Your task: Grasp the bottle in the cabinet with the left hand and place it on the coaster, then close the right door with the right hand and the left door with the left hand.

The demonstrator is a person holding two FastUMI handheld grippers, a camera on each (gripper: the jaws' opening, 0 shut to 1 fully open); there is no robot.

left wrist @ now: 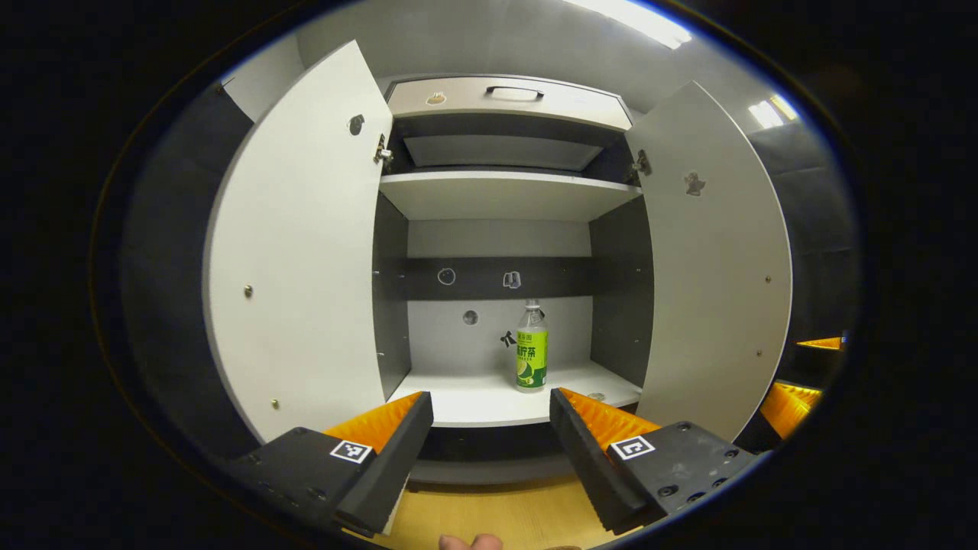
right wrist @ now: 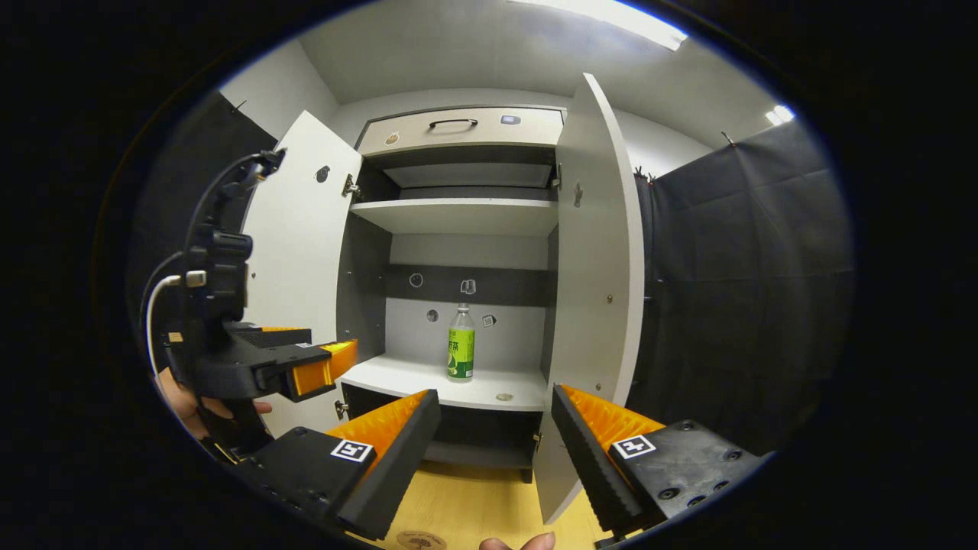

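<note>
With my left tool (left wrist: 491, 416) spread wide before the cabinet, I judge the bottle (left wrist: 531, 347), upright on the lower shelf (left wrist: 466, 401), light, smooth and tippy, so I'd grip its labelled midsection.

Bottle (left wrist: 532, 346) label: printed characters, too small to read.
Gripper tags: square coded markers, no text.

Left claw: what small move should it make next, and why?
Probably ease the left claw straight forward into the cabinet toward the bottle. Both doors stand open, the bottle stands upright on the lower shelf, untouched, and the claw is open but short of the shelf edge, with the bottle just right of its centre line. A slight rightward shift on the way should bracket it.
</note>
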